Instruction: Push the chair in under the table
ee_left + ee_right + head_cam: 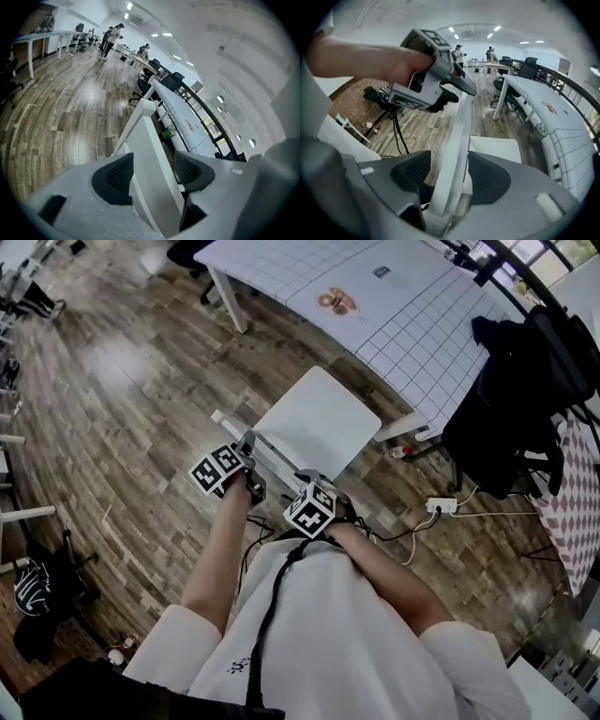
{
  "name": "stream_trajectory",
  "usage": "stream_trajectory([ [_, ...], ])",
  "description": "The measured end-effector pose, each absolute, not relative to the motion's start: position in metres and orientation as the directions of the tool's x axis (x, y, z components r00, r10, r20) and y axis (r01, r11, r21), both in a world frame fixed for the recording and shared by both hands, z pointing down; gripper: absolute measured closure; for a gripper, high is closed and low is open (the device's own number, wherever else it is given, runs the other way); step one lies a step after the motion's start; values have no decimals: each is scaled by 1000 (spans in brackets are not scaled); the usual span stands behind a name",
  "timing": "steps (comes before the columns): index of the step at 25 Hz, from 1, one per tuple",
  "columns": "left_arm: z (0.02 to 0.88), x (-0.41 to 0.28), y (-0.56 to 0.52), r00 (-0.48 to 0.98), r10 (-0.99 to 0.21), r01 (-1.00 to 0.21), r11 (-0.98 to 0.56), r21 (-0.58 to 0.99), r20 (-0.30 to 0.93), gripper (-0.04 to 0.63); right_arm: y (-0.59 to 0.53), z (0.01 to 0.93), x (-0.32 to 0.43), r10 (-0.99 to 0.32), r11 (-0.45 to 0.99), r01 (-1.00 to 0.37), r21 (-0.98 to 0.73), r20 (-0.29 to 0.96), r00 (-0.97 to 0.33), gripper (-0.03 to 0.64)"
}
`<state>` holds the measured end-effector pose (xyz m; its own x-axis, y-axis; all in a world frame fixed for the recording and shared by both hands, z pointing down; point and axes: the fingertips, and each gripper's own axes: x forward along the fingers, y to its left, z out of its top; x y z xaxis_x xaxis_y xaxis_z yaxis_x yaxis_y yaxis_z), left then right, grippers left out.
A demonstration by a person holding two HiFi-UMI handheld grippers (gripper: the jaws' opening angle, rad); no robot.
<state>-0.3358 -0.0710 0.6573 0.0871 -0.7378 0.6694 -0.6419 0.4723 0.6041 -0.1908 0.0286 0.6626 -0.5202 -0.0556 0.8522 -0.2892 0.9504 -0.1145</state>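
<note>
Both sets of jaws stand wide astride the backrest (457, 136) of the white chair (317, 418), left gripper (151, 172) and right gripper (449, 176) unclamped. It stands just off the near edge of the table (412, 334). Probably light, stiff, slides readily; grip the backrest along its top.

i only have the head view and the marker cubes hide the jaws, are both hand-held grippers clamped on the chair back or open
observer: The left hand-held gripper is open. The chair back stands between its jaws, with a gap showing at one pad.
operator: and the right one
observer: The right hand-held gripper is open too, straddling the same chair back without pressing it.
operator: anything further along the table
observer: Black office chairs sit further along the table, and people stand far down the room.
</note>
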Motion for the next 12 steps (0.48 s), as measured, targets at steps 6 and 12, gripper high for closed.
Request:
stream_trajectory([
  [6,674,-349,-83,57,-677,-594,568,570,734,318,29,672,-196,-69,960,-275,-57,902,-427,394],
  [12,687,-348,-91,75,-614,-542,636,549,786,397,16,671,-193,-97,952,-305,-15,932,-349,411],
])
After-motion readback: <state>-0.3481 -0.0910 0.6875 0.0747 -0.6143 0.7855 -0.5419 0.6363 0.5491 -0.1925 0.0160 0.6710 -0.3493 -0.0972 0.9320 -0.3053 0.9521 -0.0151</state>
